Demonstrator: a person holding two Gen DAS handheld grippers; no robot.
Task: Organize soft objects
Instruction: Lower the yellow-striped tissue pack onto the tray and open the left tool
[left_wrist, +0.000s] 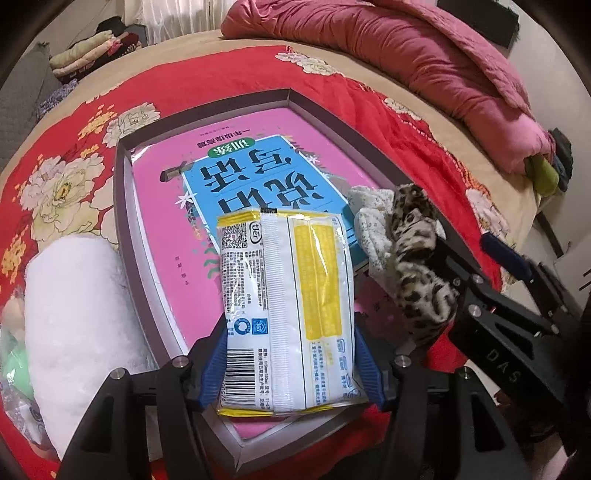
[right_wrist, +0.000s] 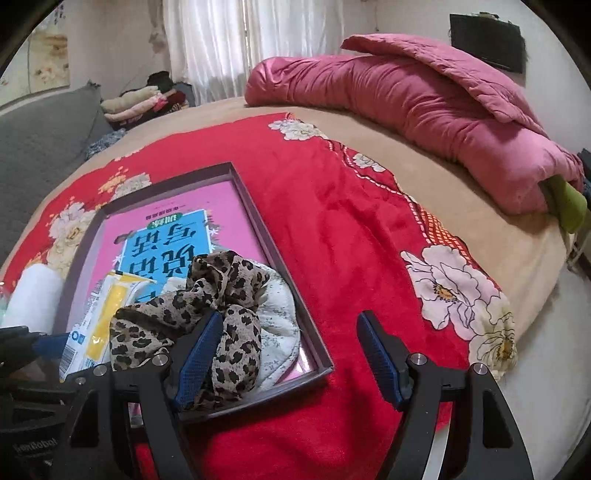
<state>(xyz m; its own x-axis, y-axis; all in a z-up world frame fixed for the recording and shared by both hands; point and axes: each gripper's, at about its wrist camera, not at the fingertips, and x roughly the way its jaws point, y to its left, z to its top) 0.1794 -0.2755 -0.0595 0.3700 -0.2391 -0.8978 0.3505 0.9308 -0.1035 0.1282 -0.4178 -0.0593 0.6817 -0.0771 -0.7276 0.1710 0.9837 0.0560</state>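
Left tool (left_wrist: 291, 363) clamps the tissue pack (left_wrist: 286, 306), held over the near end of the tray (left_wrist: 123, 206). Right tool (right_wrist: 290, 356) is wide, gripping nothing; its left finger (right_wrist: 199, 354) is against the leopard scarf (right_wrist: 207, 295), which already lies in the tray on a white cloth (right_wrist: 280, 325). You're mid-placement, I'd say: lower the pack beside the scarf, then release. Tray also holds a pink book (left_wrist: 236, 155). White roll (left_wrist: 79, 317) waits outside on the bed (right_wrist: 332, 229).
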